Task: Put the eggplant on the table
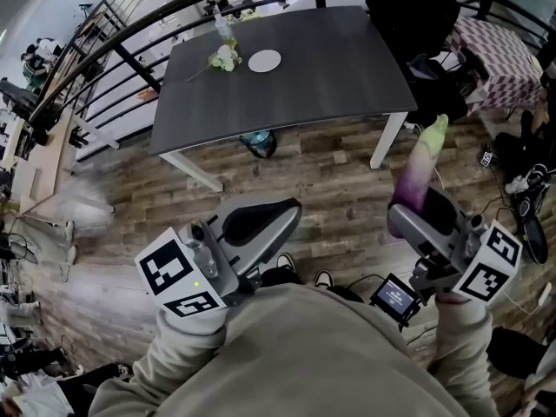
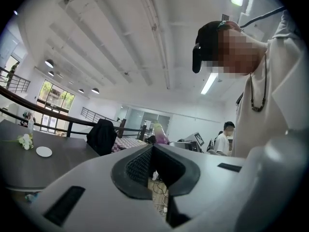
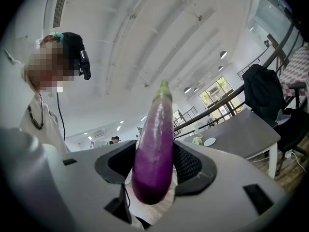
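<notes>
Hidden behind right tool [image 1: 410,217]: eggplant [image 1: 424,165] base; blue thing [image 1: 259,143] half under counter [image 1: 330,68]; item [image 1: 223,28] by flowers [image 1: 225,59] too small to tell.

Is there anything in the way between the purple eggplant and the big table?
No, nothing visible. The right gripper holds the eggplant, with only wooden floor before the table. A plate and flowers sit at its far side.

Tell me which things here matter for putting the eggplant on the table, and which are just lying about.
For the job:
- eggplant, clamped in the right gripper
- grey table

Just lying about:
- white plate and flowers, both on the table
- black jacket beside it
- checked cloth
</notes>
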Tool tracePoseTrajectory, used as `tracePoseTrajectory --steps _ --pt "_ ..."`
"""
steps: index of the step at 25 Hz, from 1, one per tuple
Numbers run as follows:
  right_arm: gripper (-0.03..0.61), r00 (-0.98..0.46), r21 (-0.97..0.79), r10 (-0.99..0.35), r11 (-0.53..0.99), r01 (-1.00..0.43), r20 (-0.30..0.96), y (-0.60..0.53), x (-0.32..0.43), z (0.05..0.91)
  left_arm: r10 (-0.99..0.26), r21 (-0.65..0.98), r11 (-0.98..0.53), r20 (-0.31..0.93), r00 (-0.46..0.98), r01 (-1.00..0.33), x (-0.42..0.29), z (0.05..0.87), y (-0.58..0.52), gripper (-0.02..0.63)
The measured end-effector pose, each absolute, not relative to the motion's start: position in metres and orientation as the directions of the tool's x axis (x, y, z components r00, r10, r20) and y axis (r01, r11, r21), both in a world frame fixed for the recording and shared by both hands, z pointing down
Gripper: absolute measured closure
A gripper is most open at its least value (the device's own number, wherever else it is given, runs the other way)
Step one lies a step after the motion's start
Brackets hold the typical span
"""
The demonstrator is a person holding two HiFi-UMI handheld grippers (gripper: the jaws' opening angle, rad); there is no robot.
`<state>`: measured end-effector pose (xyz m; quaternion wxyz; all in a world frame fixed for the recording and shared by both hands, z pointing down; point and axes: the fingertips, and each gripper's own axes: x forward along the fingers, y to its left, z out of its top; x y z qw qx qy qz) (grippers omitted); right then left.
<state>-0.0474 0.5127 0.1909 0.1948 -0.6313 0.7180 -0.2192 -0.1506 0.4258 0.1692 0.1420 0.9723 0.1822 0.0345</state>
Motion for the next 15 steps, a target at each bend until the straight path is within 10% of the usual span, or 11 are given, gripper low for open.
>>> tracePoseTrajectory --steps 15 --pt "0.333 0.011 -0.46 -1.0 -0.013 -0.888 0.006 0.486 0.006 0.164 0.43 0.251 -0.864 -0.086 0.899 0.437 -0.099 0.157 0.373 0.609"
